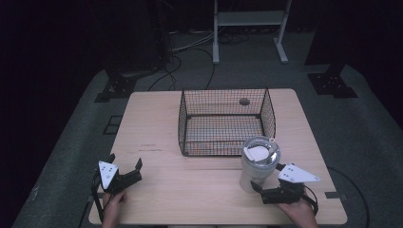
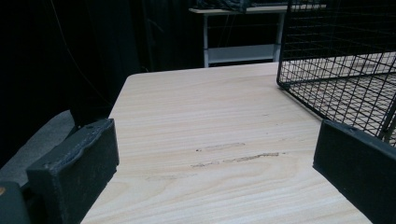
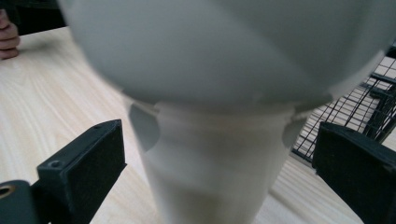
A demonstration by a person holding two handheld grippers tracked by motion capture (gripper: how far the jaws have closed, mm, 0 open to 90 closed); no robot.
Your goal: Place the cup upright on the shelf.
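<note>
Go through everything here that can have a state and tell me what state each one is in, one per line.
Cup: upright on the table, domed clear lid on, standing just outside the basket.
Basket: upright, open at the top, nothing in it.
Left gripper: open, holding nothing, low over the table.
Right gripper: open, one jaw on each side of the cup, not yet closed on it.

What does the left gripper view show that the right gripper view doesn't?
The left gripper view has a bare stretch of wooden table with faint scuff marks, and a white shelf frame in the dark beyond. The right gripper view has a white cup with a domed lid, standing between open jaws without touching them, plus fingers resting on the table. Both share the light wood tabletop and the black wire basket.
</note>
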